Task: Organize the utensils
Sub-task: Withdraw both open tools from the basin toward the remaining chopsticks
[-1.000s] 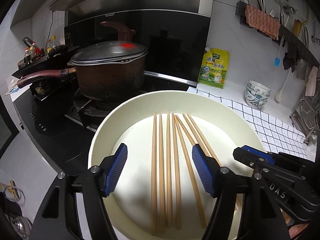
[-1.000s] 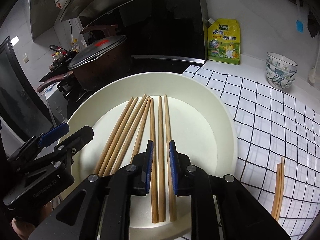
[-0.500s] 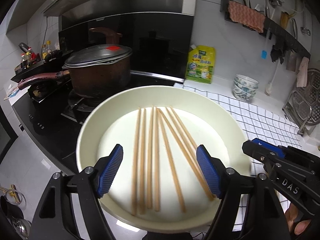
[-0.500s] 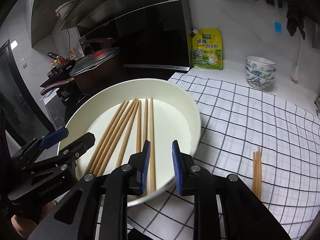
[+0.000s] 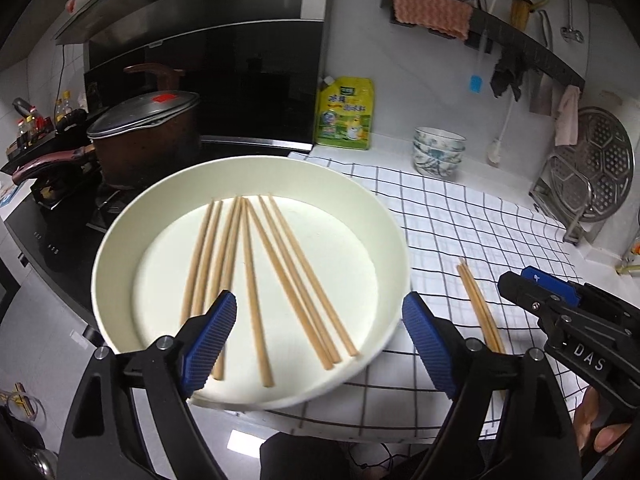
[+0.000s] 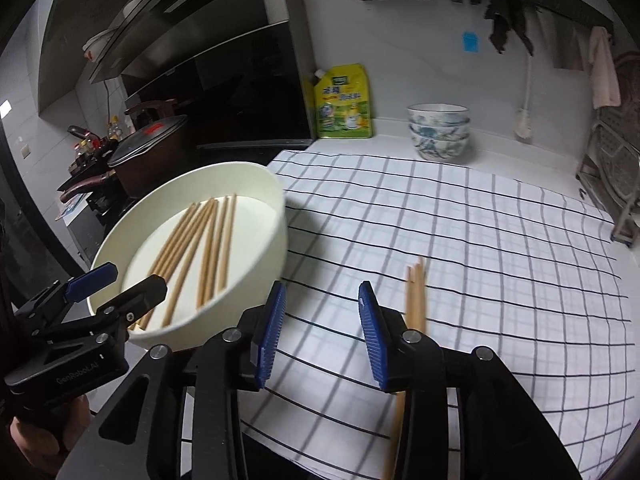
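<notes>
A wide cream bowl (image 5: 120, 248) (image 6: 276, 216) sits at the left edge of a checked cloth (image 5: 460, 216) (image 6: 480, 240). Several wooden chopsticks (image 5: 276, 268) (image 6: 200, 248) lie inside it. A loose pair of chopsticks (image 5: 478, 308) (image 6: 416, 300) lies on the cloth to the bowl's right. My left gripper (image 5: 320, 340) is open and empty, hanging above the bowl's near rim. My right gripper (image 6: 320, 332) is open and empty above the cloth, just left of the loose pair. Each gripper shows in the other's view, the right one (image 5: 560, 308) and the left one (image 6: 100, 300).
A lidded brown pot (image 5: 140, 136) stands on the black stove left of the bowl. A yellow seasoning pouch (image 5: 346, 114) and stacked patterned bowls (image 5: 438, 152) stand by the back wall. A metal rack with a steamer plate (image 5: 592, 168) stands at the right.
Both grippers have pulled back and swung right, away from the bowl. The right gripper's jaws have opened from nearly shut. The loose pair on the cloth has come into the left view.
</notes>
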Motion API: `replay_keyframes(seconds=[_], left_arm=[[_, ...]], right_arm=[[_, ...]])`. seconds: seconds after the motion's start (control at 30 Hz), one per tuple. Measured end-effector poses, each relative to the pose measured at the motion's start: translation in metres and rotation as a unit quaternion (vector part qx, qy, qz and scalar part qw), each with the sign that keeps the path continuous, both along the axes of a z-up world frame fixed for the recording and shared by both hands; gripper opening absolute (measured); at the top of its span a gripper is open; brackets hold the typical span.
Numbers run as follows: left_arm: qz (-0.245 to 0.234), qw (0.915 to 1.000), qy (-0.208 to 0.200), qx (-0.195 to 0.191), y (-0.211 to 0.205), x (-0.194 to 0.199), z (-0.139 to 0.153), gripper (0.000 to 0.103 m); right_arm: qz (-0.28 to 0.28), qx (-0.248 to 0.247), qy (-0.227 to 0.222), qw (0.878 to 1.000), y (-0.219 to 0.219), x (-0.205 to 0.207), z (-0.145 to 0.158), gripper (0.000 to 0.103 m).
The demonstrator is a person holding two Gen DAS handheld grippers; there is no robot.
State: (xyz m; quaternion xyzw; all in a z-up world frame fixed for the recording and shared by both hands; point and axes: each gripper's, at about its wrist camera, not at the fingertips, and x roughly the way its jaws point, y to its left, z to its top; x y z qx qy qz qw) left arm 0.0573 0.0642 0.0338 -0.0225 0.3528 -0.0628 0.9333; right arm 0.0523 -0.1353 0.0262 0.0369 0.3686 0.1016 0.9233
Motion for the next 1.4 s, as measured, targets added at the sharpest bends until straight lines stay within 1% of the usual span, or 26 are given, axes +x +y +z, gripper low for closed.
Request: replay_keyframes(seconds=[0.07,0.17,0.33,0.47,0.63,0.87,1.4], left_arm=[[-0.006,1.0000,0.002,-0.001,-0.009,-0.003,-0.001,0.085],[-0.013,0.9999,0.005,-0.004,-0.020,-0.006,-0.003,0.087],[-0.027,0.9995,0.010,-0.011,-0.037,-0.012,-0.009,0.089],[-0.041,0.9990,0.016,-0.007,-0.052,-0.016,-0.014,0.090],[-0.053,0.9984,0.016,-0.012,-0.067,-0.021,-0.017,0.090],[-0.067,0.9976,0.020,0.002,-0.085,-0.024,-0.022,0.090],[-0.060,0.9978,0.026,0.014,-0.090,-0.024,-0.029,0.090]], right_arm=[[-0.007,0.000,0.000,1.000,-0.010,-0.005,-0.002,0.041],[-0.019,-0.004,0.002,1.000,-0.027,-0.012,-0.006,0.042],[-0.041,-0.007,0.020,0.999,-0.052,-0.020,-0.021,0.043],[-0.052,-0.013,0.030,0.998,-0.066,-0.026,-0.032,0.045],[-0.061,-0.007,0.047,0.997,-0.080,-0.028,-0.044,0.045],[-0.064,-0.006,0.045,0.997,-0.088,-0.031,-0.048,0.045],[-0.044,0.005,0.046,0.998,-0.084,-0.020,-0.060,0.046]])
